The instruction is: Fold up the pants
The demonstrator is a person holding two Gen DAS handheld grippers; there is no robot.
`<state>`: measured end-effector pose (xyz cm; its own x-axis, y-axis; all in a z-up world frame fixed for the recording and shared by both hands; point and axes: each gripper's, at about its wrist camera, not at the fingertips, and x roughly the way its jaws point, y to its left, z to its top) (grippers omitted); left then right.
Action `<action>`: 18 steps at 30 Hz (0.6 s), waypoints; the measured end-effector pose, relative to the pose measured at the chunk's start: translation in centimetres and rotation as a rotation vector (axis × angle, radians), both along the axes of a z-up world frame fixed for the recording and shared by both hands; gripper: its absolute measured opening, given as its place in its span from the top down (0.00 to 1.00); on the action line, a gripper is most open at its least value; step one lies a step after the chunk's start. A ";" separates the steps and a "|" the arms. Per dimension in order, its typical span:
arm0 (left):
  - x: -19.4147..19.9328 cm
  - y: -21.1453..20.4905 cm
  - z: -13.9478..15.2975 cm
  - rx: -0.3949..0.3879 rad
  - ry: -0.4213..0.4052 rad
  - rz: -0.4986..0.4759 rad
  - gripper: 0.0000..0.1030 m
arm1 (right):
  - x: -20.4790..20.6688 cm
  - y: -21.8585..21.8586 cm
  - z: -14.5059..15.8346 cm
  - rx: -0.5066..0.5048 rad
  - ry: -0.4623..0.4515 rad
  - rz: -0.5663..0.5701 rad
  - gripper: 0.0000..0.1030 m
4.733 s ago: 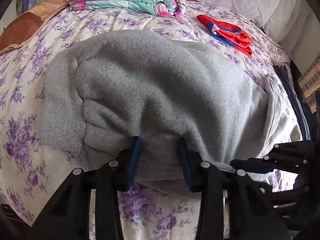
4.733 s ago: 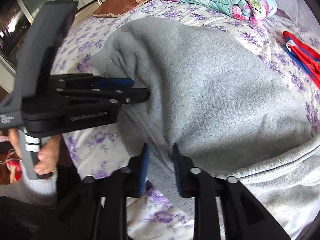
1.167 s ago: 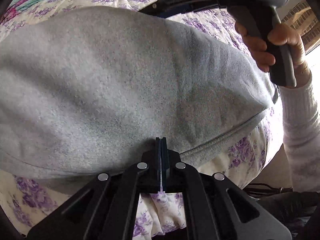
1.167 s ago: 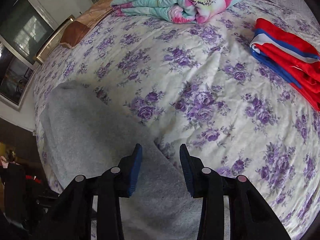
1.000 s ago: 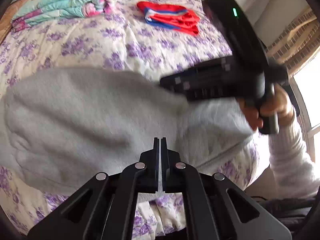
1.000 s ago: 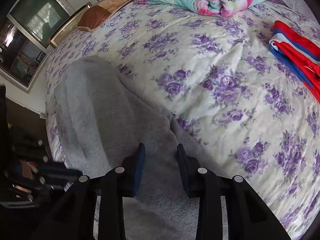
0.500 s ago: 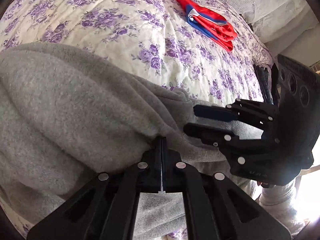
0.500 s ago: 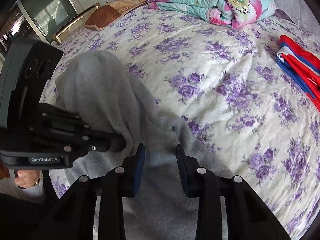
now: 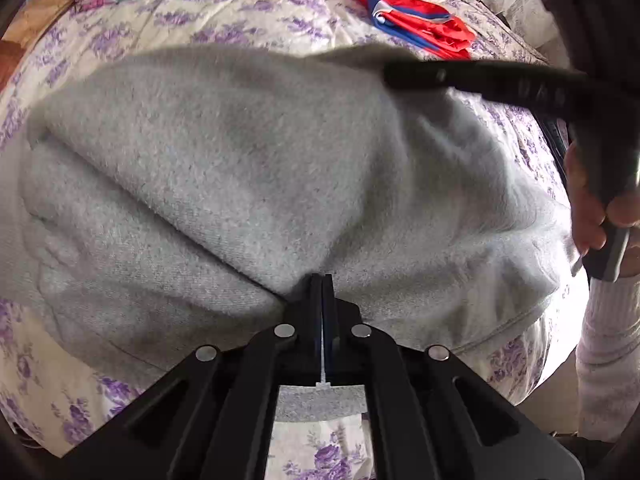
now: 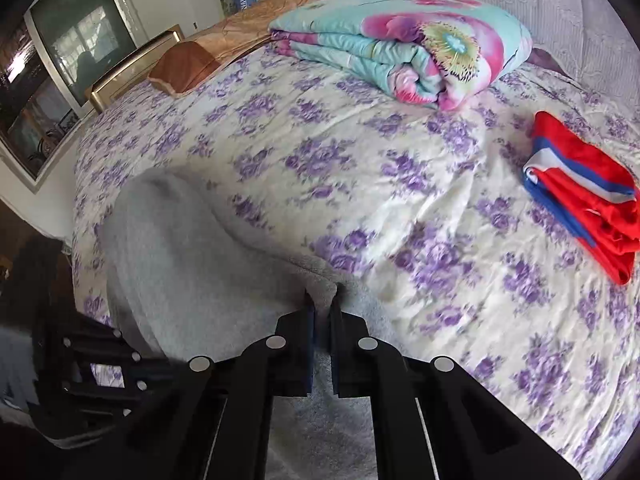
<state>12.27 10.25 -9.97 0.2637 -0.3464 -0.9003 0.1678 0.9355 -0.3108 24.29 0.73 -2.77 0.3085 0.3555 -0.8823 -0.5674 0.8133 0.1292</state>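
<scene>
Tongs: left [image 9: 322, 280] and right [image 10: 322, 300] both pinching grey pants [image 9: 240, 168].

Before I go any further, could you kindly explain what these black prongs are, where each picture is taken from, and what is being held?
No robot here: a person holds a handheld two-finger gripper in each hand, each with a fisheye camera looking along its fingers.

In the left wrist view, the left gripper is shut on the near edge of the gray pants. The right hand shows at the right edge.

In the right wrist view, the right gripper pinches the far edge of the same pants, the jaws nearly closed on cloth.

Everything lies on a bed with a purple-flowered sheet. Further back are a folded floral quilt and a folded red and blue garment.
</scene>
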 end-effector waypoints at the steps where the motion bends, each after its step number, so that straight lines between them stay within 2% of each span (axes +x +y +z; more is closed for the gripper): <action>1: 0.0 0.6 -0.3 -0.038 0.003 0.010 0.99 | 0.8 0.4 -0.5 -0.027 0.007 0.000 0.94; 4: 0.0 1.3 -0.6 -0.087 0.002 0.010 0.99 | 2.8 1.7 -4.8 -0.128 0.048 -0.006 0.94; 5: 0.1 1.4 -0.7 -0.094 0.002 0.008 0.99 | 3.2 1.9 -6.4 -0.134 0.080 -0.009 0.93; 6: 0.2 1.5 -0.7 -0.101 0.004 0.007 0.99 | 3.4 1.9 -7.1 -0.113 0.075 -0.015 0.87; 7: 0.3 1.6 -0.6 -0.103 0.008 0.006 0.99 | 3.4 2.0 -6.9 -0.105 0.072 -0.011 0.86; 9: 0.7 1.4 -0.2 -0.095 0.019 -0.006 0.99 | 3.9 1.2 -6.2 -0.074 0.118 -0.024 0.84; 11: 1.0 1.3 1.0 -0.088 0.025 -0.011 0.99 | 4.0 -0.3 -4.6 -0.029 0.159 -0.090 0.73; 13: 1.4 0.7 3.2 -0.059 -0.020 -0.018 0.99 | 2.7 -1.6 -1.5 -0.024 0.090 -0.118 0.66; 14: 1.7 0.3 4.3 -0.048 -0.042 -0.023 0.99 | 1.7 -2.3 0.1 -0.024 0.043 -0.122 0.57; 16: 2.5 -0.8 6.1 -0.066 -0.068 -0.048 0.99 | -1.0 -3.8 2.7 -0.028 -0.029 -0.139 0.45; 18: 4.3 -2.4 6.4 -0.085 -0.067 -0.073 0.97 | -4.5 -5.5 3.8 -0.015 -0.055 -0.162 0.45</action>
<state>16.55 7.82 -3.55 0.2940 -0.4410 -0.8480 0.2576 0.8909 -0.3740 19.82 -4.81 1.03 0.4089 0.2838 -0.8673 -0.4349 0.8961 0.0882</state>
